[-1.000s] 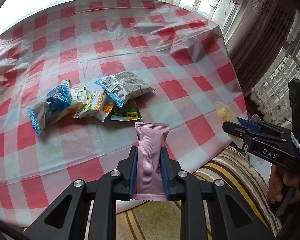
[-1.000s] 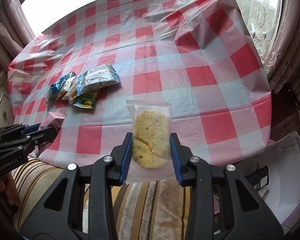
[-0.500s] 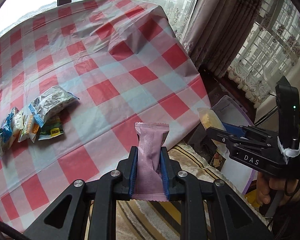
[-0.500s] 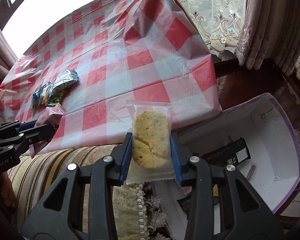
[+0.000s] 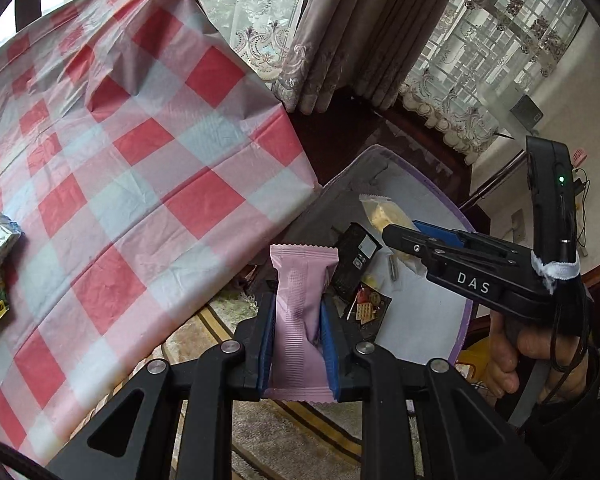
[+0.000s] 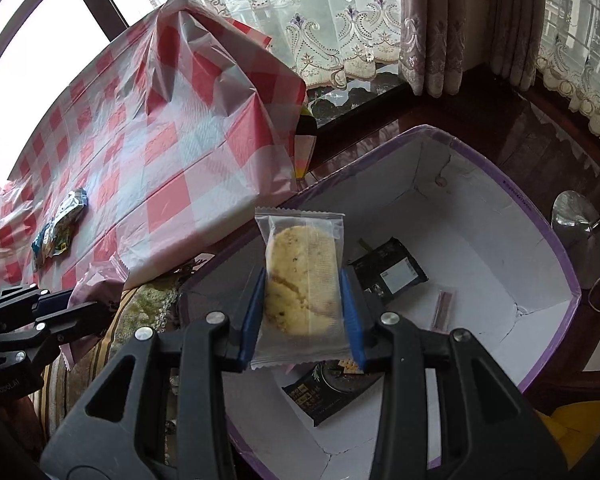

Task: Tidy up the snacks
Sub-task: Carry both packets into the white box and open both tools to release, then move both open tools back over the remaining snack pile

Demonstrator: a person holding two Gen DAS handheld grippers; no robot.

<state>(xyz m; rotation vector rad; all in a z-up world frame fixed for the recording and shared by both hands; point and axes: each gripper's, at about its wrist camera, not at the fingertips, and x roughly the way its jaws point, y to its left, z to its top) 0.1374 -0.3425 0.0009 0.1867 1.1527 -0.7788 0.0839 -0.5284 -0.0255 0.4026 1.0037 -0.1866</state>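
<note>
Snacks are split between three places: two are clamped in the grippers, a few lie in a box on the floor, and the rest sit on the table.

The left gripper (image 5: 298, 320) is closed on a pink packet (image 5: 303, 304), which stands upright between the blue pads with its crimped top edge above the fingertips. In the left wrist view this packet is over the striped rug, between the table edge and the box.

The right gripper (image 6: 303, 312) is closed on a clear packet (image 6: 302, 280) holding a pale yellow cookie, also upright between the pads. It hangs over the near end of the box (image 6: 540, 240), a white carton with a purple rim that stands on the floor just beside the table.

Inside the box lie a dark packet with a white label (image 6: 392, 272), another dark packet with crackers printed on it (image 6: 332, 392) and a thin stick-shaped packet (image 6: 442, 308). They are spread apart on the white bottom.

The table carries a red and white checked cloth (image 6: 172, 152) that drapes over its corner. A small heap of silvery and blue packets (image 6: 62, 228) rests on the cloth, well apart from the box.
</note>
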